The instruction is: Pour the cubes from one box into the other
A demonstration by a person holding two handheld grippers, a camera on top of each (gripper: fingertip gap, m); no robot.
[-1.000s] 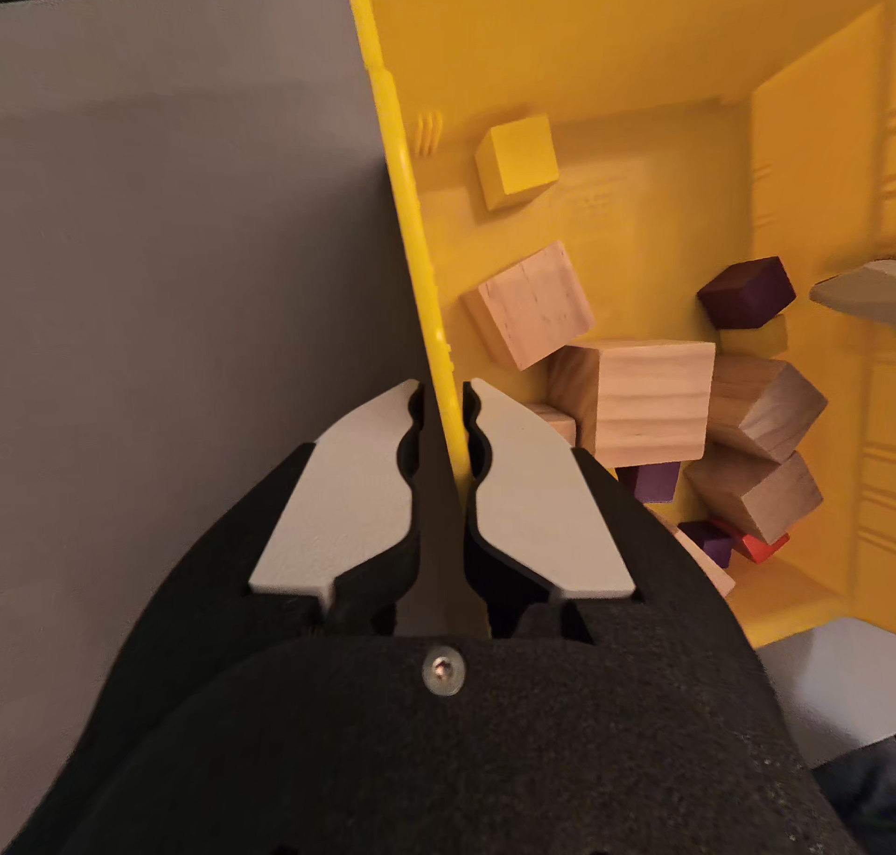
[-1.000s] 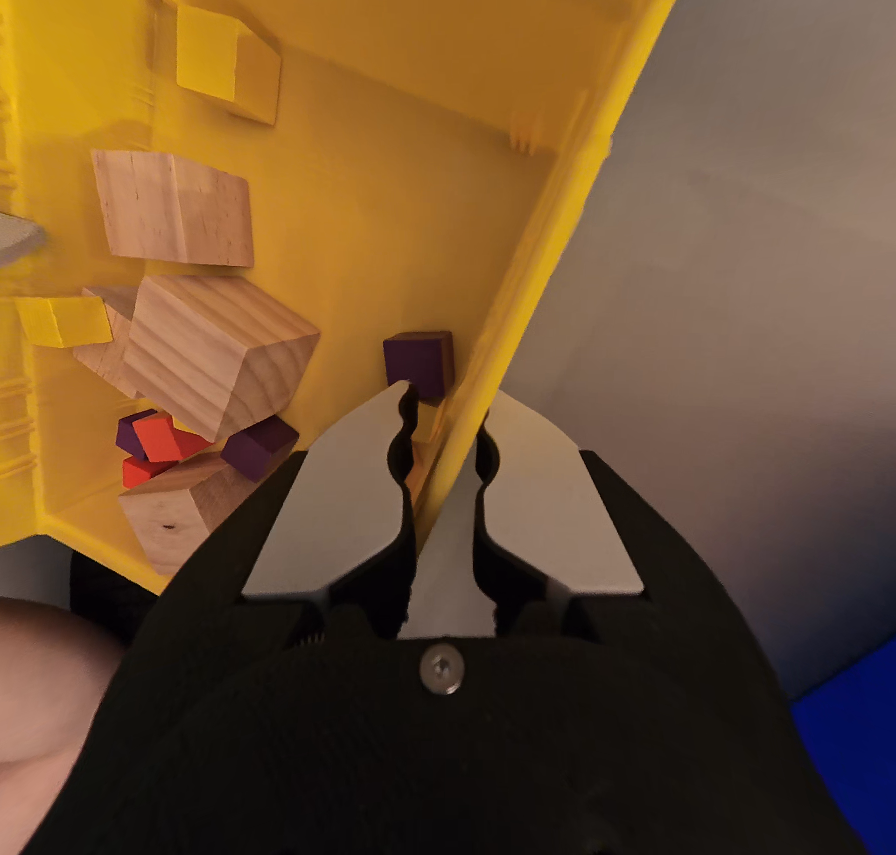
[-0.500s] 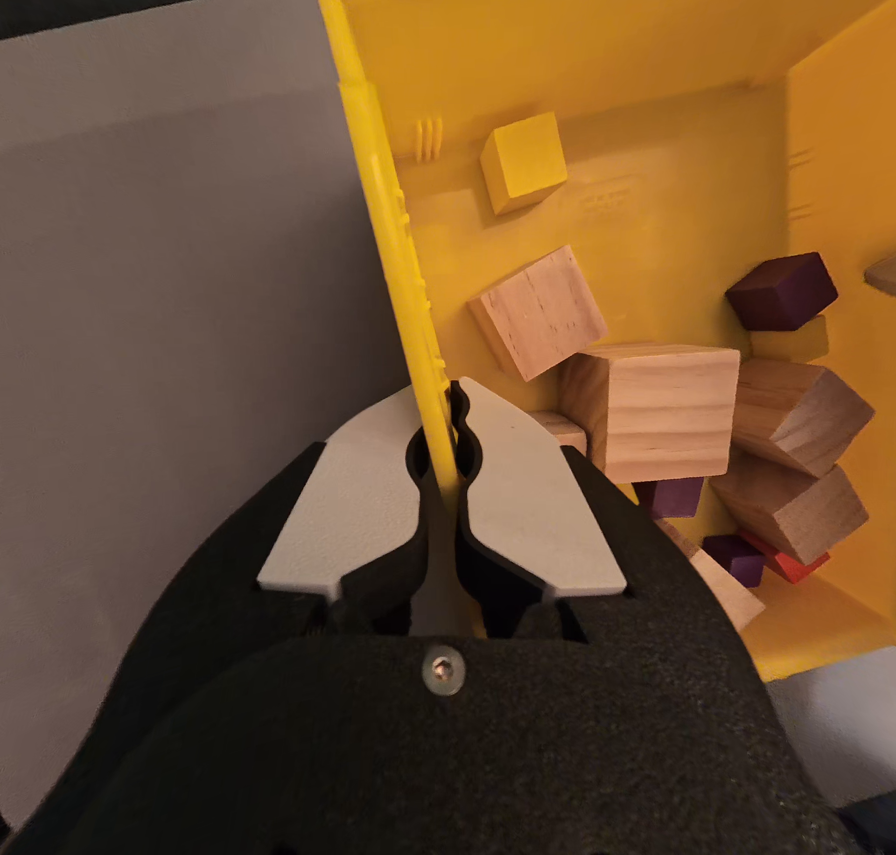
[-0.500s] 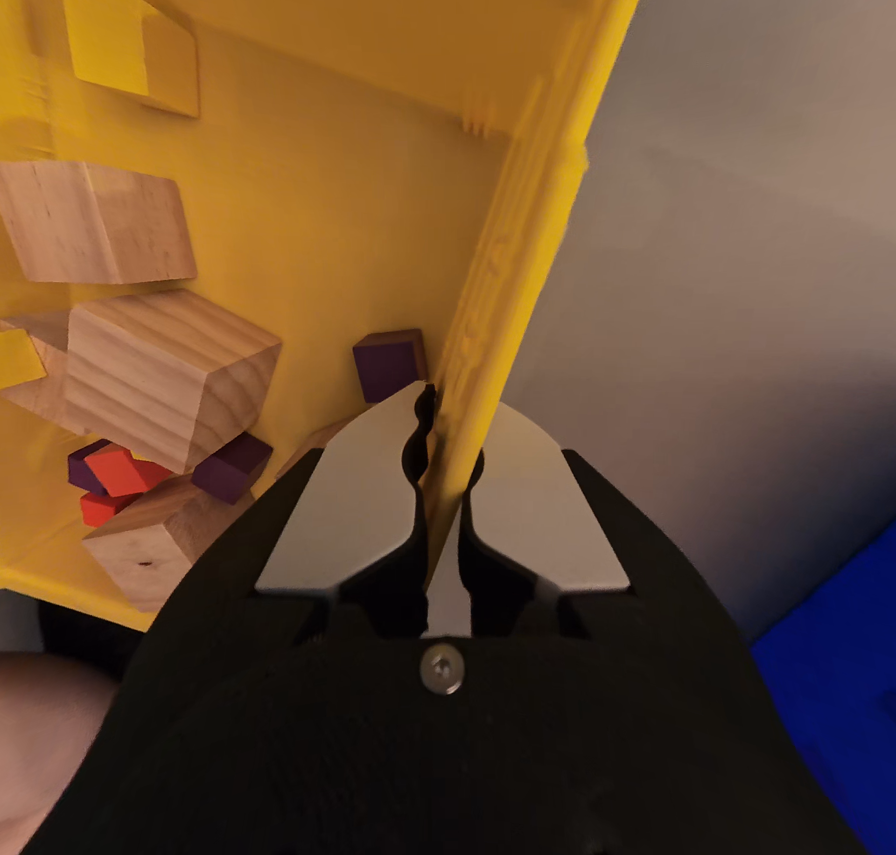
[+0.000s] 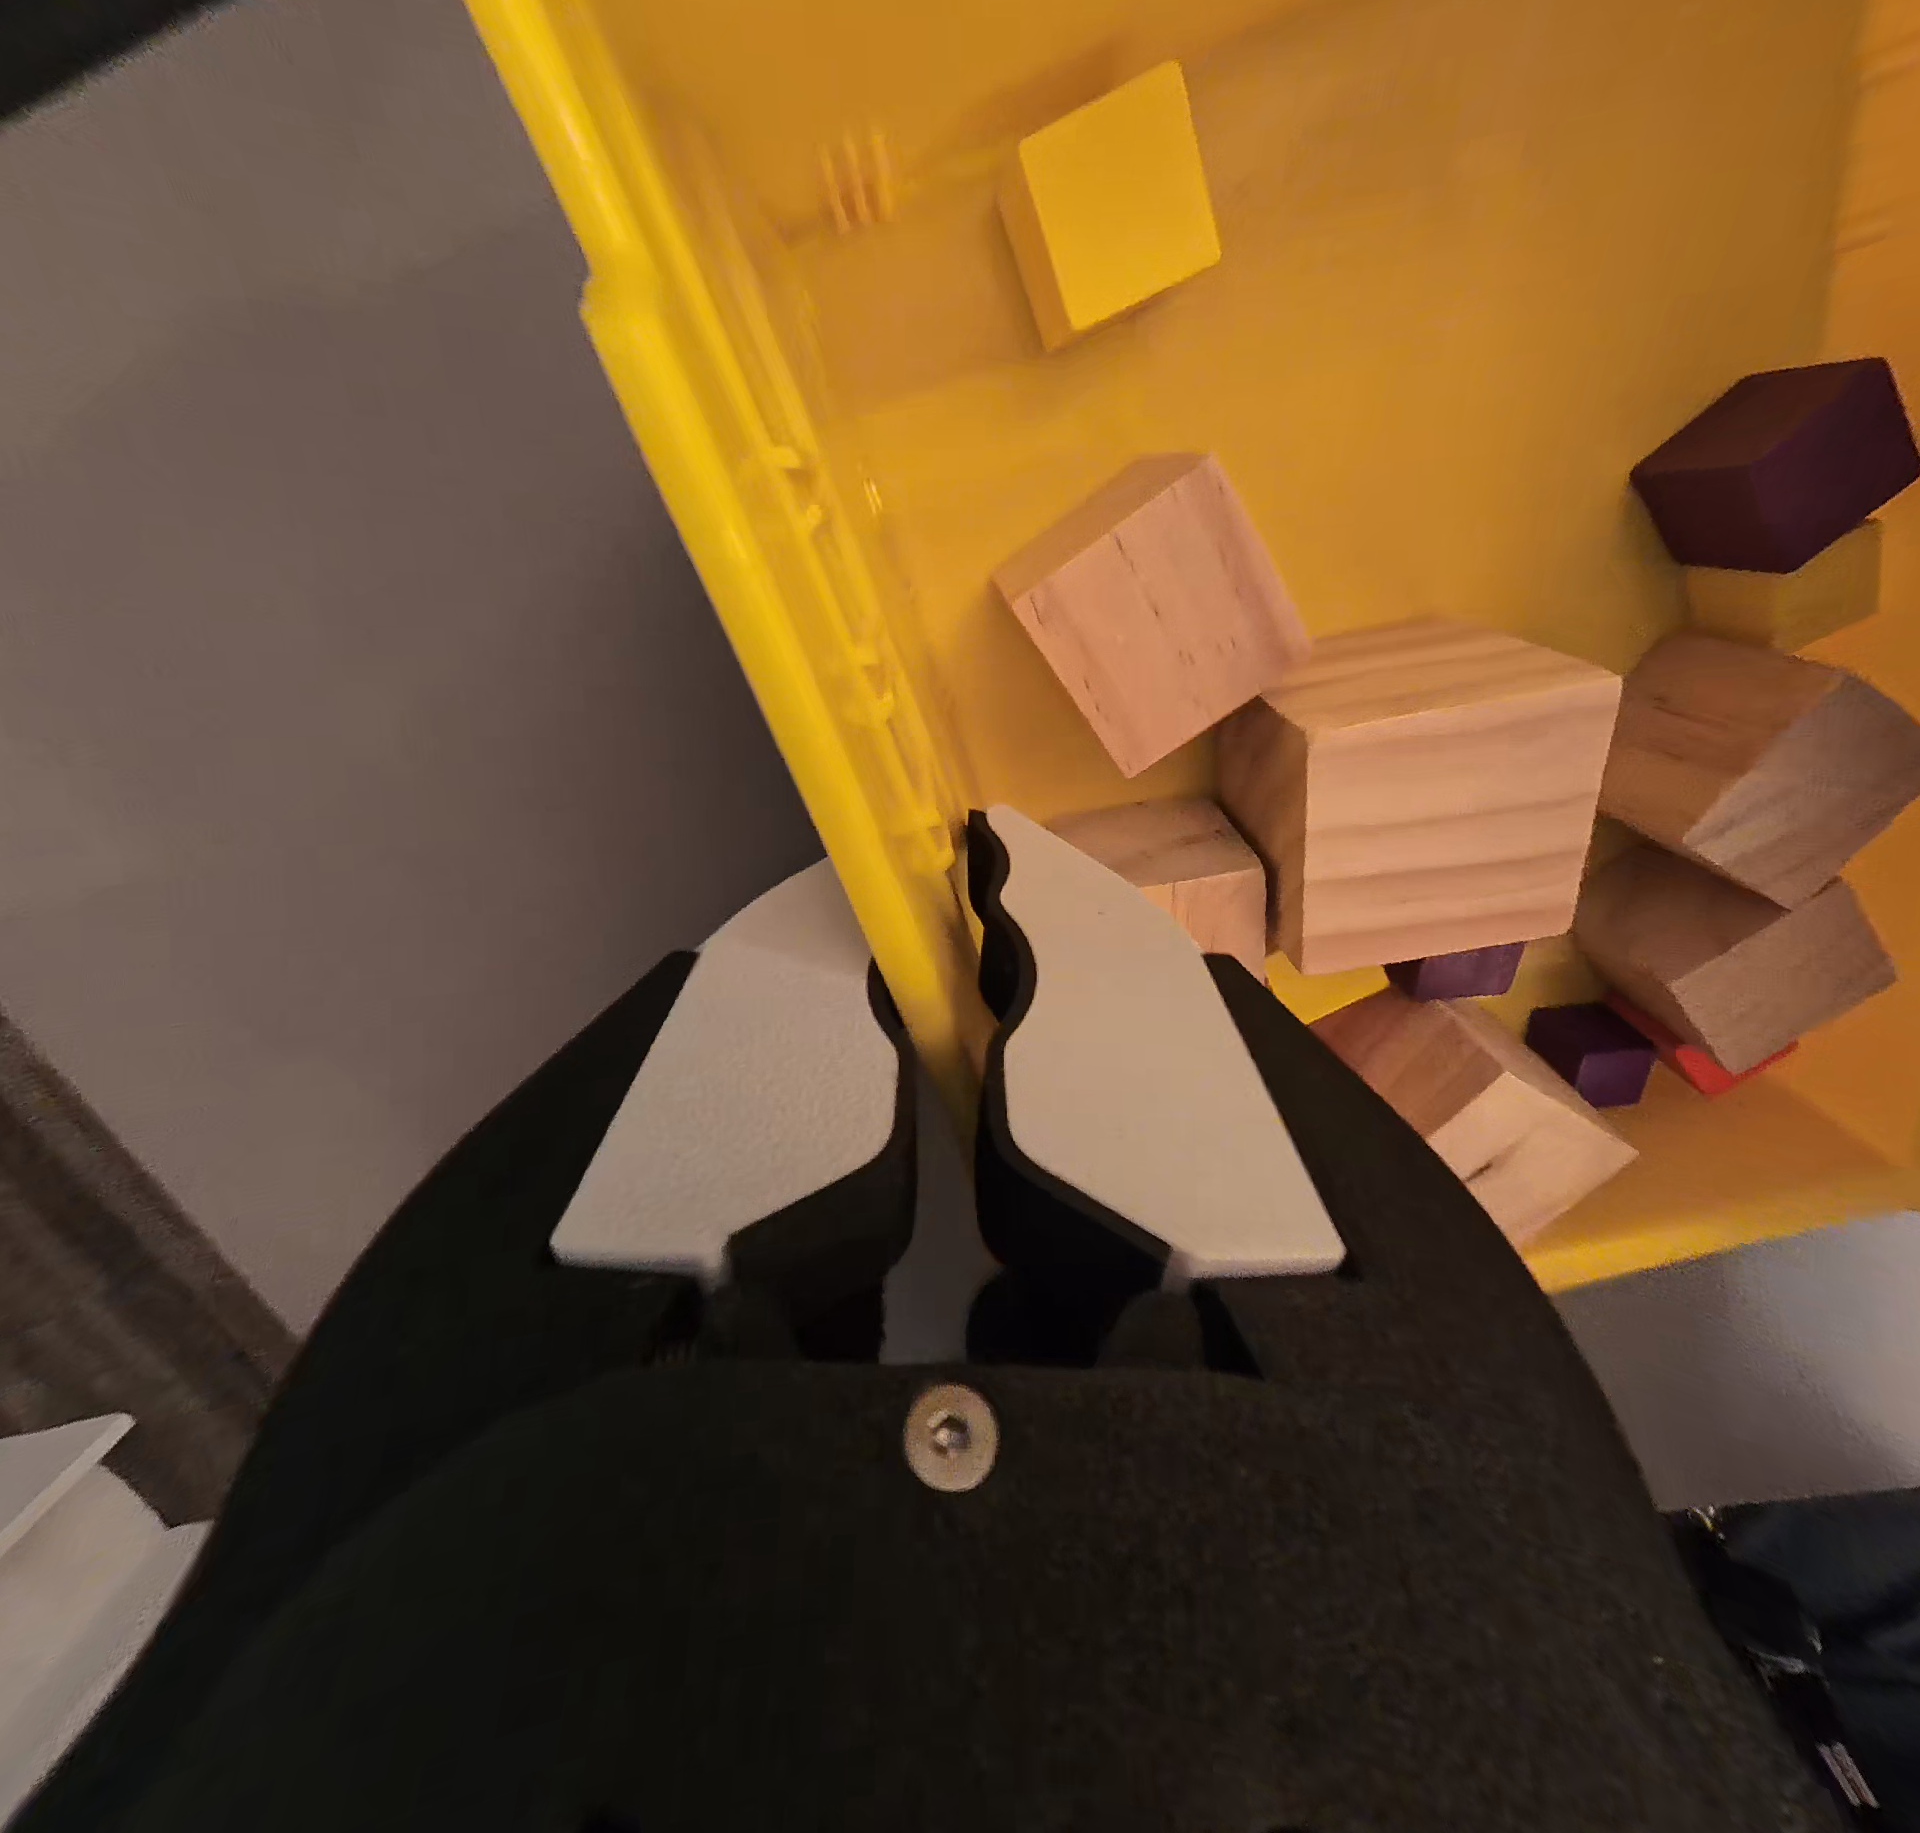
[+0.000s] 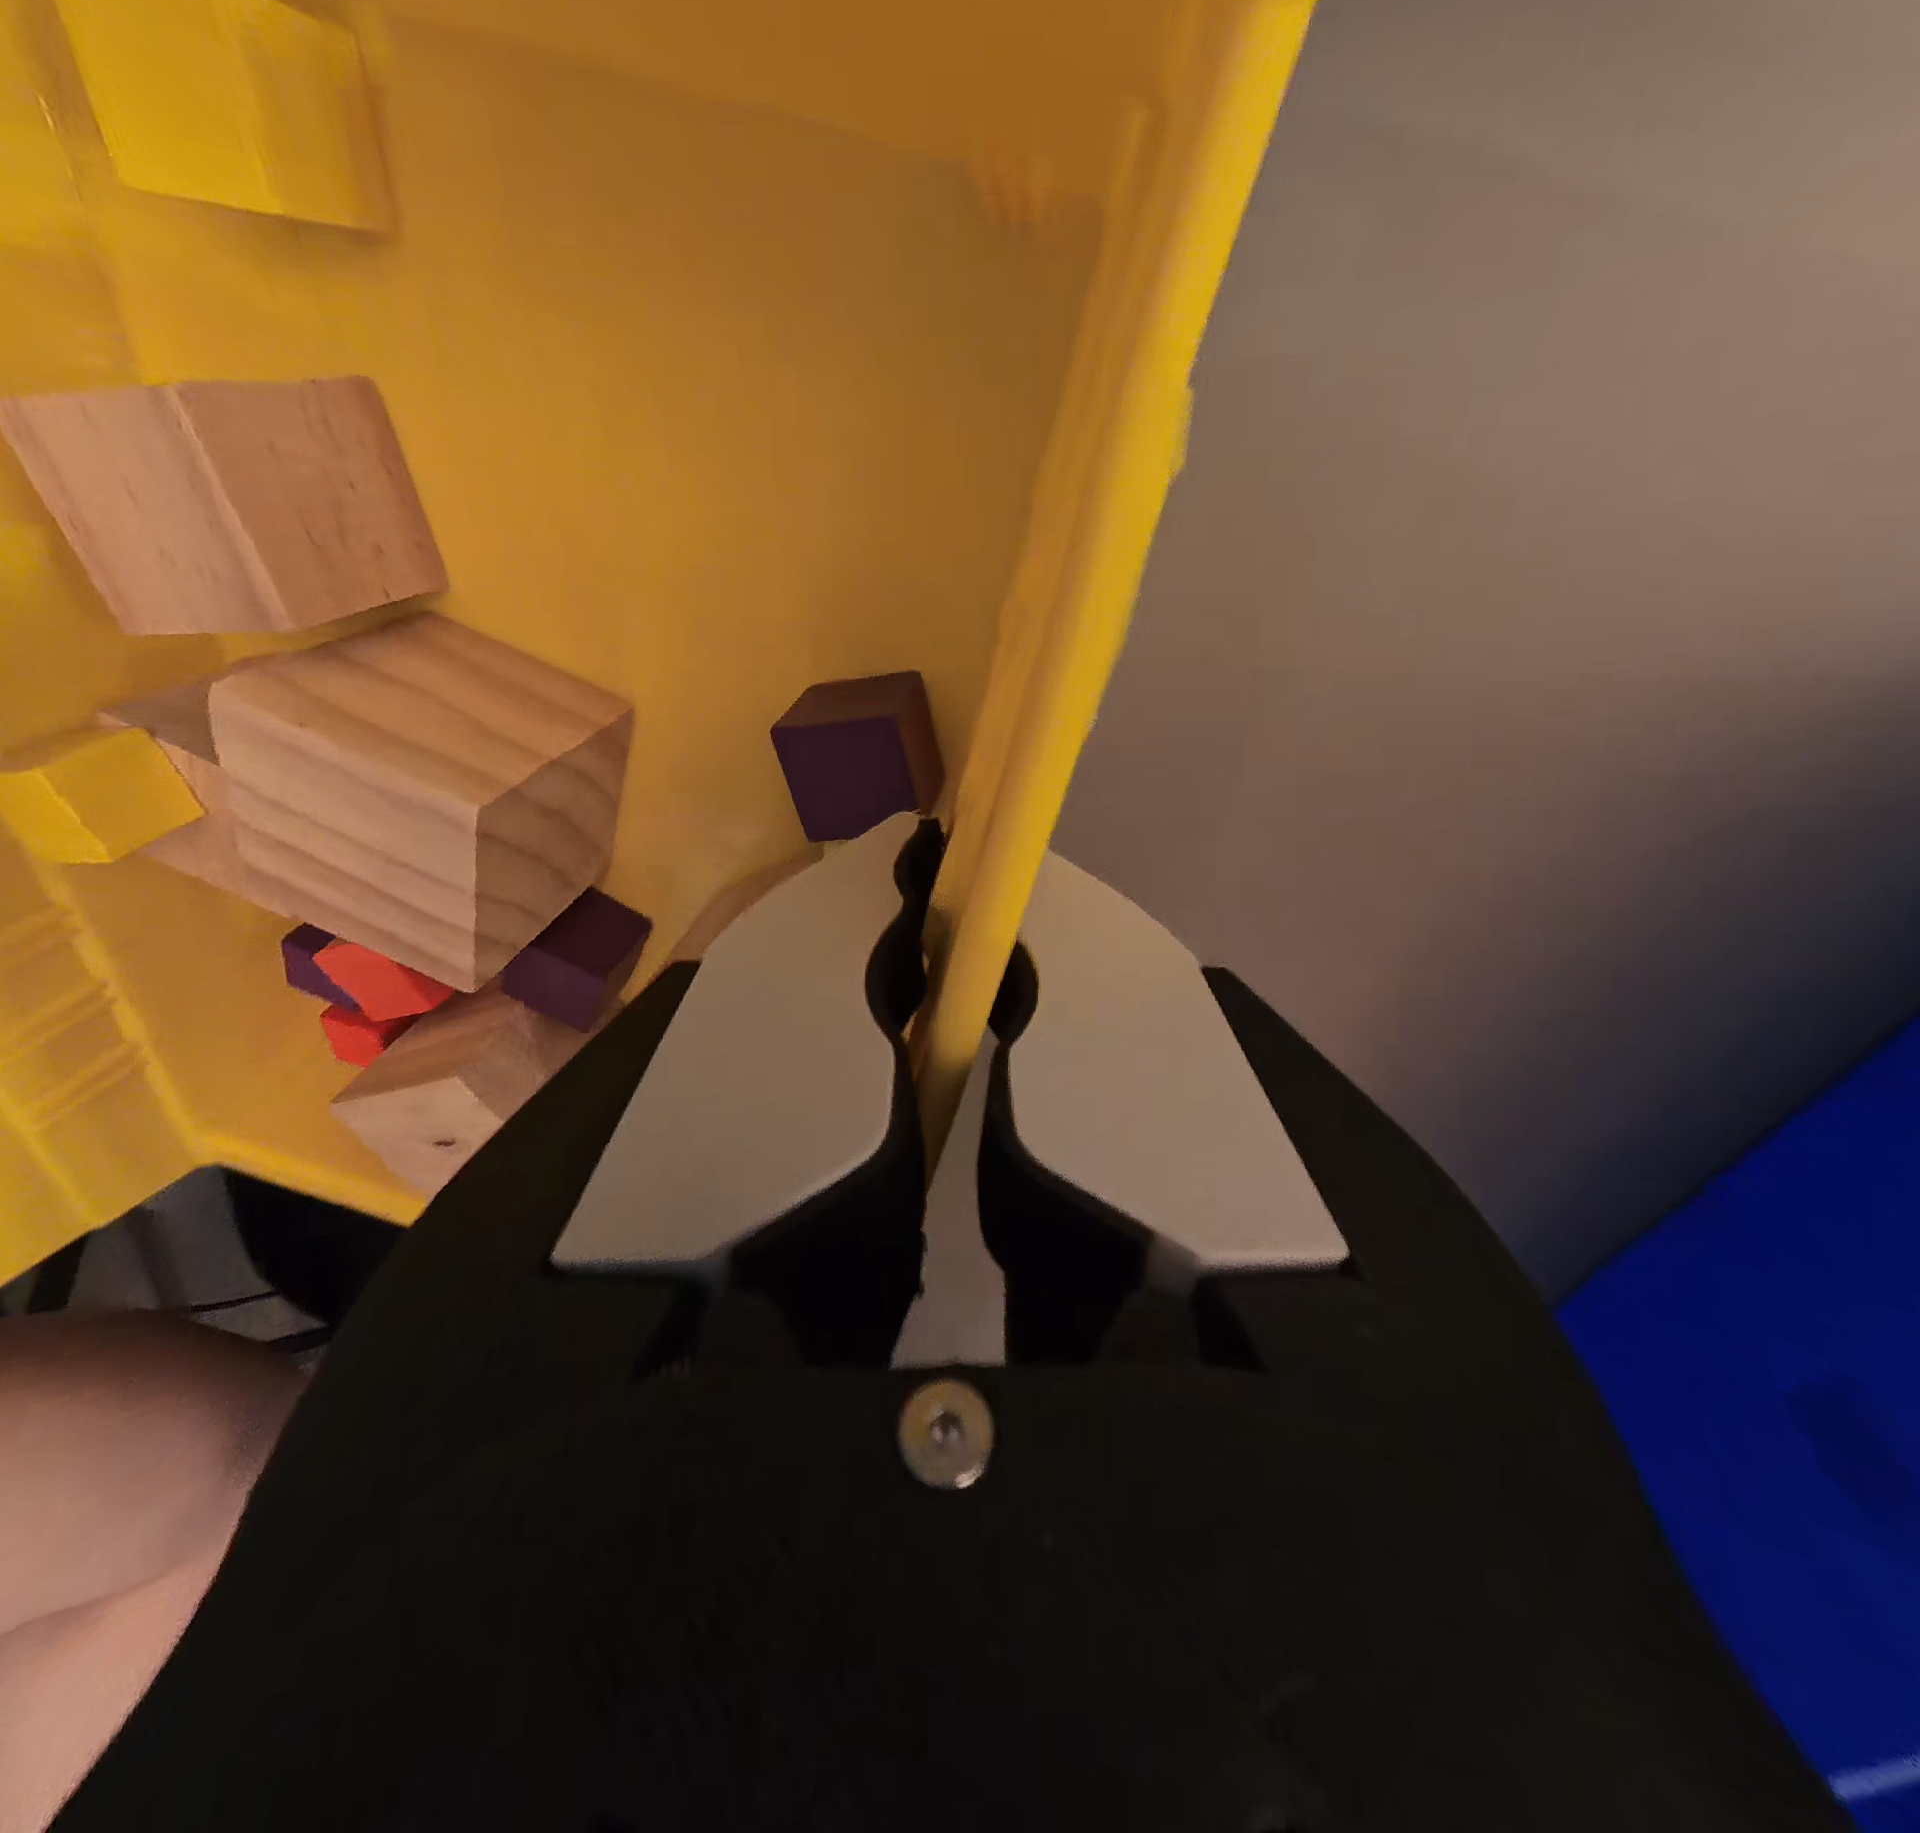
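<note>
A yellow plastic box (image 5: 675, 349) holds several cubes: plain wooden ones (image 5: 1434, 796), a yellow one (image 5: 1112, 204), purple ones (image 5: 1777, 464) and a red one (image 5: 1704, 1066). My left gripper (image 5: 935, 900) is shut on the box's left wall. My right gripper (image 6: 971, 910) is shut on the box's right wall (image 6: 1143, 433). In the right wrist view the wooden cubes (image 6: 416, 796), a purple cube (image 6: 852, 755), red cubes (image 6: 374, 994) and a yellow cube (image 6: 208, 90) lie heaped toward the near corner. The box is held off the grey surface.
A blue box (image 6: 1766, 1368) shows at the lower right of the right wrist view. A grey tabletop (image 5: 312, 536) lies under the yellow box. A white object (image 5: 62, 1534) is at the lower left. A person's hand (image 6: 114, 1523) shows at the lower left of the right wrist view.
Both grippers closed from slightly apart onto the yellow box's side walls. The box then rose off the table, and more of the blue box came into the right wrist view.
</note>
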